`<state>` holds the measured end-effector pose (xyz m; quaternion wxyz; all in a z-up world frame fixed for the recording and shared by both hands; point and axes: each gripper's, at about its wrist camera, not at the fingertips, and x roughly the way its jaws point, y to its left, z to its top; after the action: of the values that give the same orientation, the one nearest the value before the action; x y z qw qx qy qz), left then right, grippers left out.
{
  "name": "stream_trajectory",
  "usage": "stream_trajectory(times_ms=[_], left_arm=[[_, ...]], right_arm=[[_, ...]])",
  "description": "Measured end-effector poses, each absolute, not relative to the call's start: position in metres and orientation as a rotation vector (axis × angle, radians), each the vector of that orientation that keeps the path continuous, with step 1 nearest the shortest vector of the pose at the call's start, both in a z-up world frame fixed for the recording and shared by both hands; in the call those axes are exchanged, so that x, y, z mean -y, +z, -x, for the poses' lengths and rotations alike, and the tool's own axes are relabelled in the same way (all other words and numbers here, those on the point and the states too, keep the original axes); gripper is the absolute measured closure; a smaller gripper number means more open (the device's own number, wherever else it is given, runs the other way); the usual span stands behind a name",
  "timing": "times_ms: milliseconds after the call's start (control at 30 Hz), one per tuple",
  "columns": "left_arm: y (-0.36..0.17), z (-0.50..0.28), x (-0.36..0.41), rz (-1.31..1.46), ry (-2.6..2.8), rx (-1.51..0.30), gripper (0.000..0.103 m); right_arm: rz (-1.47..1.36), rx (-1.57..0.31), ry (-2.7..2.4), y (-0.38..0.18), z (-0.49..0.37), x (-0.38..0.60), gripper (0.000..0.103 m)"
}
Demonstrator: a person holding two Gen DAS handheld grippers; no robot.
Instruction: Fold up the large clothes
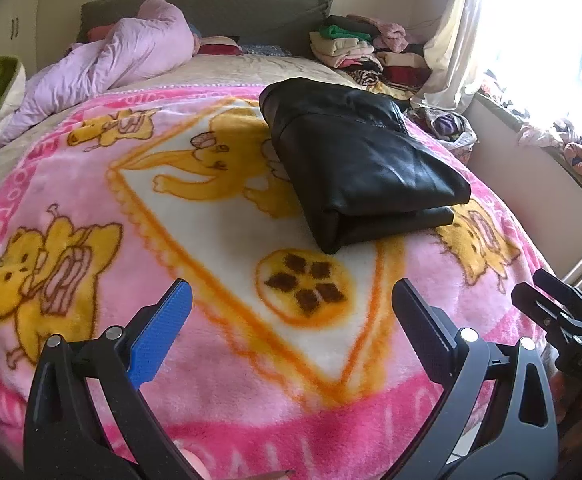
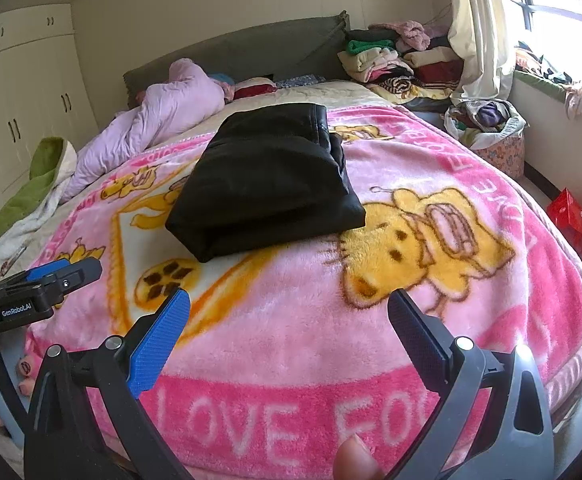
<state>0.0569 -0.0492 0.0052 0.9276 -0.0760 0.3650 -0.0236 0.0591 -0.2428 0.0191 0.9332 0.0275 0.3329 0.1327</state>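
A black leather-like garment [image 1: 355, 160] lies folded into a thick rectangle on the pink cartoon blanket [image 1: 219, 392]; in the right wrist view the garment [image 2: 267, 176] sits mid-bed on the same blanket [image 2: 371, 320]. My left gripper [image 1: 291, 300] hovers open over the near part of the blanket, well short of the garment, nothing between its fingers. My right gripper [image 2: 289, 312] is also open and empty, above the blanket's front edge. The right gripper shows at the left view's right border [image 1: 563, 320]; the left gripper shows at the right view's left border [image 2: 51, 280].
A crumpled lilac duvet [image 1: 123, 60] lies at the bed's far left. Stacks of folded clothes [image 2: 391, 60] stand at the headboard's right. A basket of clothes [image 2: 491, 128] and a red crate [image 2: 575, 220] sit on the floor right of the bed. A curtain [image 2: 479, 32] hangs by the window.
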Motion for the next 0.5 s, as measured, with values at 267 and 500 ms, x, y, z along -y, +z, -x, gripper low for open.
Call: stream_trajectory(times_ms=[267,500], left_arm=[[0.0044,-0.0571,0.051,0.151,-0.044,-0.753,0.009],[0.0043,-0.0567,0.0498,0.153,-0.044,-0.751,0.009]], right_arm=[[-0.062,-0.686,0.273,0.0175,-0.0604,0.2435,0.004],[-0.067,-0.691,0.277,0.0142,-0.0619,0.2437,0.004]])
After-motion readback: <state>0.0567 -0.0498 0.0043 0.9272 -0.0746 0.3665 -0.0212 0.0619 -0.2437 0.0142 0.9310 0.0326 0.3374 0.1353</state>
